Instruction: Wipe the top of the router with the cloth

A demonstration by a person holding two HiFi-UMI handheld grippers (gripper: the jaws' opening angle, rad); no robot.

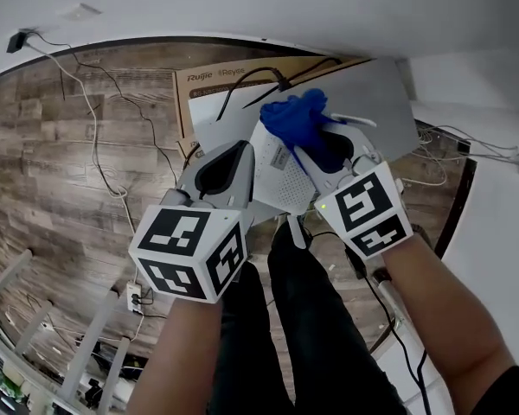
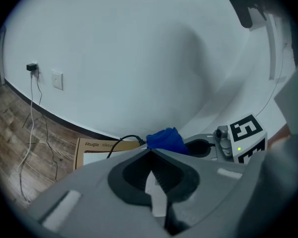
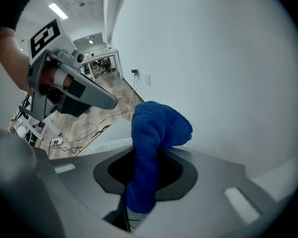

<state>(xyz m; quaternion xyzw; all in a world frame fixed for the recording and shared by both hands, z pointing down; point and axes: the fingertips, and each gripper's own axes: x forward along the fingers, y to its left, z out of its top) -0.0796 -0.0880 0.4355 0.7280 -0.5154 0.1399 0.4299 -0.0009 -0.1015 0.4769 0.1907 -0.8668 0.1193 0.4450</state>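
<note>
Right gripper (image 3: pixel 141 155): jaws clenched on the blue cloth (image 3: pixel 156 125). A strip of it runs down between them, and the bunched end stands up past the tips.

Left gripper (image 2: pixel 150 151): jaws pinched onto a thin white part (image 2: pixel 156 195) that shows in the slot between them. The head view puts this gripper over the near-left edge of the router (image 1: pixel 281 184), so the white part looks like the router's own. Which bit of it, I cannot tell.

Router: white, flat, tilted, with a small label on the face turned up at me. It sits between my two grippers, above my legs in black trousers (image 1: pixel 329 335). What it rests on is hidden.

Cloth against router: in the head view the bunch lies over the router's far corner, on the right gripper's side. It overlaps the white face there. I cannot confirm firm contact.

Behind the router:
- A grey panel (image 1: pixel 376 93) lies flat.
- A cardboard box (image 1: pixel 209 80) with printed lettering sits just beside the panel.
- A black cable (image 1: pixel 242 85) arcs across the box.

Floor: wood-pattern boards (image 1: pixel 60 162) with thin wires trailing toward the white wall (image 2: pixel 139 58).
</note>
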